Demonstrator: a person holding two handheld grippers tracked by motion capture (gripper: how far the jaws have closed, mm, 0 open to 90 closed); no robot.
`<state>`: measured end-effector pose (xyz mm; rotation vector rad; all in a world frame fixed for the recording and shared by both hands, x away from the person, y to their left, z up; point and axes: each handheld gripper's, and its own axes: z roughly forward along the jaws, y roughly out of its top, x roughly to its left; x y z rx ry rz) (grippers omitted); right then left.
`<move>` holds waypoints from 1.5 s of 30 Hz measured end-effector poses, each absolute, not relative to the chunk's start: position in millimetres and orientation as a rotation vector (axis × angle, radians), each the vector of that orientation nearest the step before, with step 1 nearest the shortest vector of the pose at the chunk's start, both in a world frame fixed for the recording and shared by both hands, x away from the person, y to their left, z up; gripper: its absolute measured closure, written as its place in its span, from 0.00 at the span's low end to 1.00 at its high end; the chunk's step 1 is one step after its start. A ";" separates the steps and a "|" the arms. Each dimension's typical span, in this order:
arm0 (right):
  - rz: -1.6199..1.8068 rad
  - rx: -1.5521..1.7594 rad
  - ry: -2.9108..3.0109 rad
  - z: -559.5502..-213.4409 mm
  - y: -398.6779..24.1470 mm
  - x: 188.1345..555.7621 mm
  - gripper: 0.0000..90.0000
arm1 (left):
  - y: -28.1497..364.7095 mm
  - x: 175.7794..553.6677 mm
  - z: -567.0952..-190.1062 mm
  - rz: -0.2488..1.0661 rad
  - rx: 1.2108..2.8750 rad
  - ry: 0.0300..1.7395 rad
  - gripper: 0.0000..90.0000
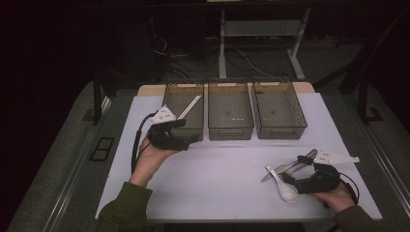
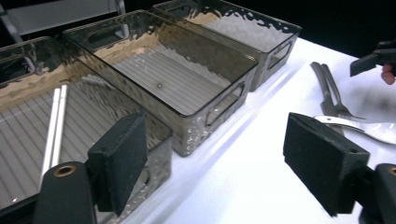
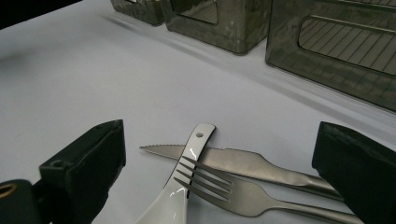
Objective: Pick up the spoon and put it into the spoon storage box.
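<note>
My left gripper stands with its jaws apart and nothing between them, at the near end of the left bin. In the left gripper view both pads are cut off at the bottom edge, and the body behind them is out of frame. The chopsticks lie in that bin; through the rippled wall they read as two pale strips, their near ends lost behind my left pad. My left hand comes up from the near edge of the table, palm under the gripper, sleeve at the table's near left corner.

My right gripper is also open, empty, its pads on either side of the cutlery near the right end of the near edge. In the right gripper view the spoon handle lies across the knife blade, and the fork tines rest on the spoon; the spoon's bowl, and the knife and fork handles, run out of frame. From above, my gripper covers part of the fork and knife. My right hand sits low at the near right corner, wrist partly out of frame.

The middle bin and right bin stand side by side along the far edge, dark and hard to see into.
</note>
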<state>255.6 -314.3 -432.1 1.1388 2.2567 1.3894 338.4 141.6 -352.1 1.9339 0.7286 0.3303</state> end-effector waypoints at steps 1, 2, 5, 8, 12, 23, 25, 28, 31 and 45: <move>1.389 1.138 2.257 -432.2 -314.5 255.3 0.03 | 141.1 336.5 -353.2 0.333 1.936 0.727 0.21; 1.388 1.137 2.257 -432.2 -314.6 255.1 0.03 | 140.5 334.0 -355.0 0.335 1.938 0.720 0.20; 1.393 1.142 2.249 -432.1 -315.2 254.6 0.03 | 138.5 326.2 -361.6 0.335 1.941 0.704 0.18; 1.392 1.146 2.242 -431.8 -316.0 254.8 0.03 | 137.0 318.0 -370.5 0.337 1.951 0.679 0.14; 1.392 1.156 2.245 -431.6 -316.7 255.3 0.03 | 137.5 307.1 -379.5 0.338 1.952 0.662 0.10; 1.387 1.163 2.264 -430.3 -317.7 254.7 0.03 | 148.0 282.5 -403.1 0.316 1.961 0.671 0.00; 1.385 1.163 2.273 -430.0 -318.1 254.5 0.05 | 150.6 278.5 -406.2 0.310 1.969 0.671 0.00; 1.383 1.166 2.277 -429.3 -318.3 254.1 0.06 | 153.6 273.5 -411.3 0.300 1.959 0.681 0.00; 1.373 1.170 2.288 -427.8 -317.9 253.9 0.06 | 155.0 269.9 -417.0 0.285 1.958 0.678 0.00; 1.296 1.228 2.314 -420.7 -309.7 275.6 0.49 | 155.5 272.2 -424.9 0.258 1.984 0.694 0.00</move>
